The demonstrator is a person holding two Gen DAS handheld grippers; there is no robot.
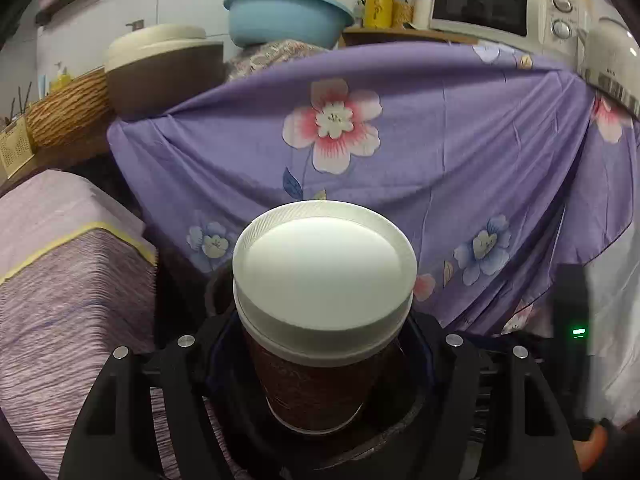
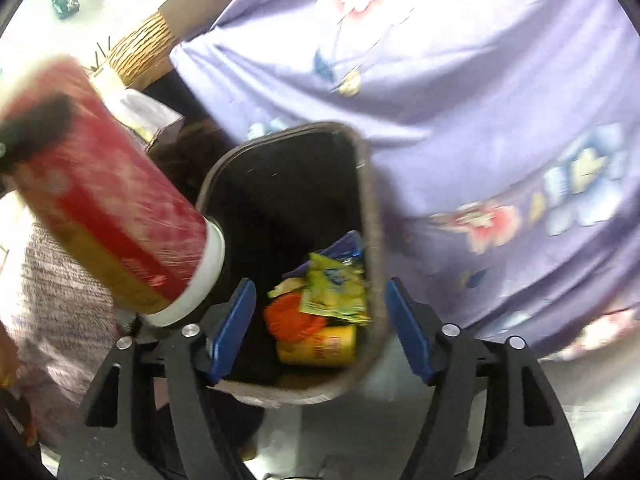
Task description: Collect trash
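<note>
the left gripper [image 1: 324, 360] is gripping a red can [image 2: 108, 200], its long axis tilting white cap-first over the near-left rim of the bin [image 2: 370, 216]. the right gripper [image 2: 320, 332] is hanging spread and empty above the bin, where wrappers [image 2: 334, 288] and a yellow tin [image 2: 320, 346] are lying. purple cloth [image 2: 460, 100] is draping just behind.

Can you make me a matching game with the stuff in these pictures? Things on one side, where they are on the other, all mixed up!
Things:
1. red cup with white lid
2. orange ball of trash
3. blue basin
4. right gripper

Places or states:
A. up on the pile behind the purple flowered cloth
B. lying inside the bin
C. open, holding nothing
D. clamped in the left gripper

Pairs: 1-D, 2-B, 3-A, 4-C
</note>
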